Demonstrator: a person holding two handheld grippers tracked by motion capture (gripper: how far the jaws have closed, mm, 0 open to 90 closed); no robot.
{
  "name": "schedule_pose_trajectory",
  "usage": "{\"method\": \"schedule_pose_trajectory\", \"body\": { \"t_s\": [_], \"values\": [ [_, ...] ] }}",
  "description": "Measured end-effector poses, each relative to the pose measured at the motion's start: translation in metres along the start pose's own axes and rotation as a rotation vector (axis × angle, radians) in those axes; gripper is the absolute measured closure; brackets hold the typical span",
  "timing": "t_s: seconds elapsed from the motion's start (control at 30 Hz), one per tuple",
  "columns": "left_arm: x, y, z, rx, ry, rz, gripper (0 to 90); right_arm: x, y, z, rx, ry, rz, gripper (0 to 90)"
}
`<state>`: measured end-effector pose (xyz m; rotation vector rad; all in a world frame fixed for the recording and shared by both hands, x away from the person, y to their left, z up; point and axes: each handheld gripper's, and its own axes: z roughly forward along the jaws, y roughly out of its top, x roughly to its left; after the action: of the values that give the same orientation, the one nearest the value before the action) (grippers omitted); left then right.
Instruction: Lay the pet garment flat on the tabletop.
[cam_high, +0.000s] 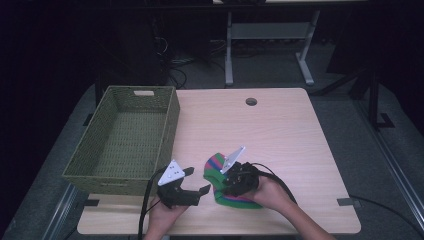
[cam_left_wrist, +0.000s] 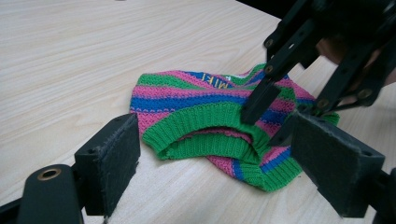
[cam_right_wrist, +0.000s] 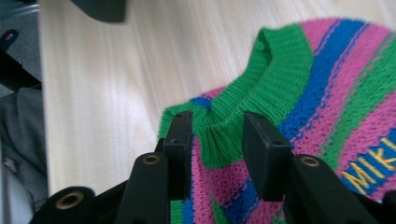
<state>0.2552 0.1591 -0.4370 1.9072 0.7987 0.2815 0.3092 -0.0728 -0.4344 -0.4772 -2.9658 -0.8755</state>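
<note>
A small knit garment (cam_high: 214, 167) striped green, pink and blue lies on the wooden table near its front edge, with yellow letters on a blue band. In the right gripper view my right gripper (cam_right_wrist: 219, 135) has its pads on either side of the green ribbed collar (cam_right_wrist: 280, 74), and the ribbing is puckered between them. The left gripper view shows the same pinch (cam_left_wrist: 266, 126) on the garment (cam_left_wrist: 196, 100). My left gripper (cam_high: 192, 181) stands open just left of the garment, jaws wide apart (cam_left_wrist: 215, 163) and pointed at the collar opening, touching nothing.
A green woven basket (cam_high: 170, 125) with nothing in it stands on the table's left side, close behind the left gripper. A round cable hole (cam_high: 251, 101) is at the back of the table. Bare wood stretches across the middle and right.
</note>
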Motion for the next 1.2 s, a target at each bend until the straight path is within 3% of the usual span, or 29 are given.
{"method": "schedule_pose_trajectory", "body": {
  "t_s": [0.13, 0.23, 0.3, 0.47, 0.6, 0.8, 1.2],
  "values": [
    [0.0, 0.0, 0.0, 0.002, 0.001, 0.003, 15.7, -0.001, -0.004, 0.009, 0.024, -0.013, -0.007, 59.9],
    [0.001, 0.0, 0.001, 0.0, 0.0, -0.003, 15.7, 0.001, -0.01, 0.01, -0.015, -0.029, -0.012, 61.8],
    [0.0, 0.0, 0.001, 0.001, 0.001, -0.004, 15.7, 0.004, -0.012, 0.01, -0.023, -0.056, -0.04, 64.0],
    [0.0, 0.0, 0.0, 0.002, 0.0, -0.005, 15.7, 0.004, -0.013, 0.01, -0.026, -0.071, -0.031, 68.9],
    [0.001, 0.0, 0.002, 0.004, -0.002, -0.006, 15.7, 0.002, -0.012, 0.01, -0.023, -0.067, -0.029, 71.6],
    [0.003, 0.0, 0.0, -0.001, 0.001, -0.012, 15.7, -0.003, -0.011, 0.005, -0.033, -0.046, 0.01, 76.0],
    [0.003, -0.001, 0.0, 0.001, -0.002, -0.015, 15.7, -0.006, -0.01, -0.009, -0.067, -0.014, 0.025, 77.5]
  ]
}}
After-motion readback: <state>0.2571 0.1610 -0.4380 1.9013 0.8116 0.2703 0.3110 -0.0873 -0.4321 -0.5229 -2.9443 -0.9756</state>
